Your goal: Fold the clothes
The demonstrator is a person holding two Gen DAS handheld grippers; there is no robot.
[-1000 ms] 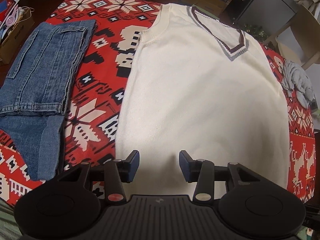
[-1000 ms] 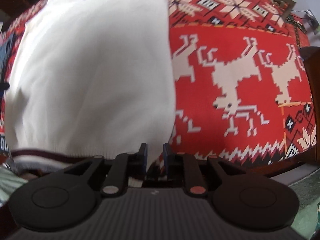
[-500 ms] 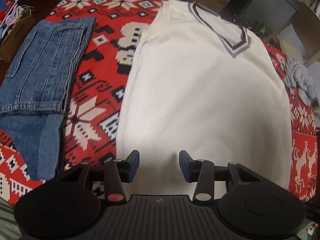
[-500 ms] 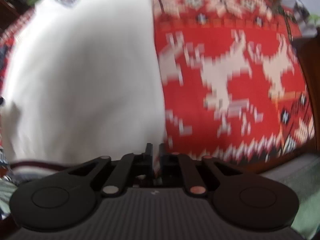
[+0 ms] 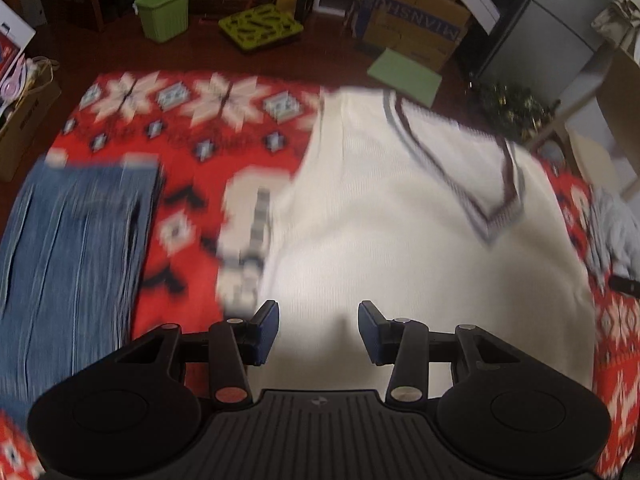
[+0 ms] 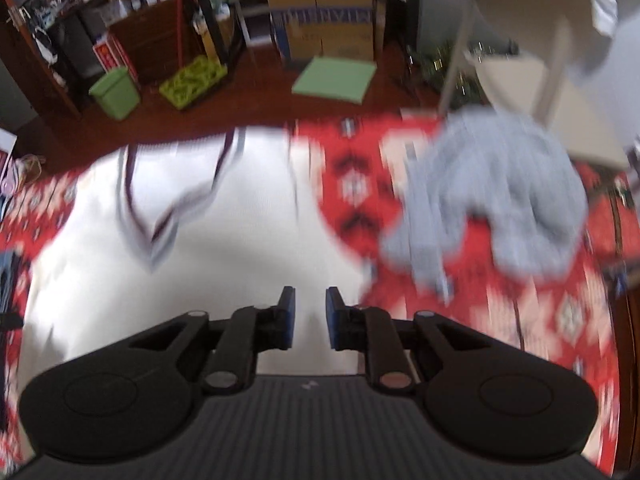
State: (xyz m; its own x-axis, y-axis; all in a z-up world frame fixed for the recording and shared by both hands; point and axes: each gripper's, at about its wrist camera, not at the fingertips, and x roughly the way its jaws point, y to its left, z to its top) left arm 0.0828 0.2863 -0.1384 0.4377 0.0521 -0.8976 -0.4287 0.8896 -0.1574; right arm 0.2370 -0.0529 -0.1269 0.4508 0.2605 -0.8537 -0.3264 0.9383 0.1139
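The cream vest lies spread flat and face up on the red patterned surface, its striped V-neck at the end away from the jaws, so by the look of it no fold has yet been made in it; the left gripper hangs over the near part of the vest with its jaws partly apart and nothing between them but the knit lying below; the right gripper hangs over the vest's right side, its jaws a narrow gap apart and opening, with no cloth caught between them as far as the blurred view lets me tell; to the left of the left jaws the blue jeans lie in a flat oblong that looks already folded, so I judge that piece done; ahead and to the right of the right jaws a grey garment sits crumpled on the surface, clearly not folded; what remains, then, is the whole of the vest, starting probably with a grip on its shoulders or sides, and after it the grey piece; roughly a third of the work seems finished.
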